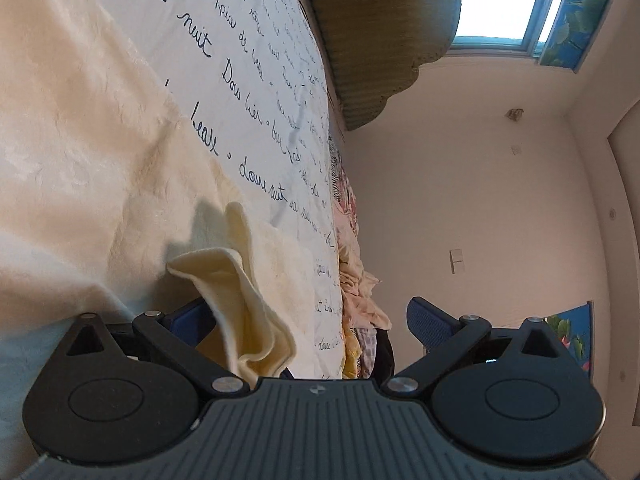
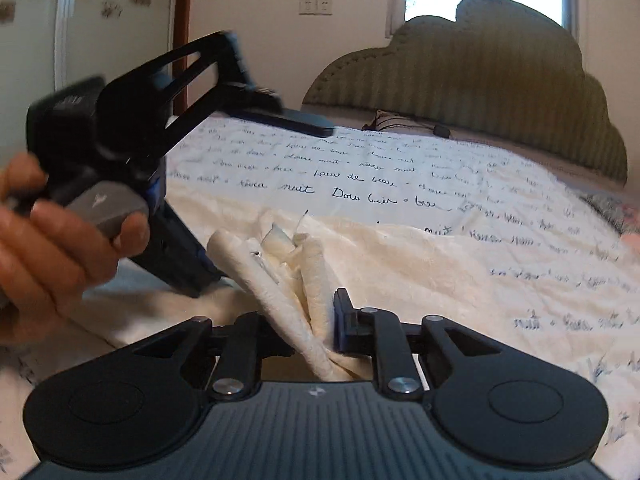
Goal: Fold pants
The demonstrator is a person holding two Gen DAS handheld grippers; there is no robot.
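right hand-held gripper (image 2: 312,320) is clamped on my bunched cream pants (image 2: 400,264), spread on the script-printed bedsheet (image 2: 360,168); left hand-held gripper (image 1: 312,320) gapes wide, fabric draped over one finger, blocking my view.

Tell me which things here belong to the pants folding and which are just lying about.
Job:
- cream textured fabric pants
- right gripper, shut on the bunched pants
- left gripper, open

Lying about:
- white bedspread with handwritten script
- olive scalloped headboard
- clothes pile
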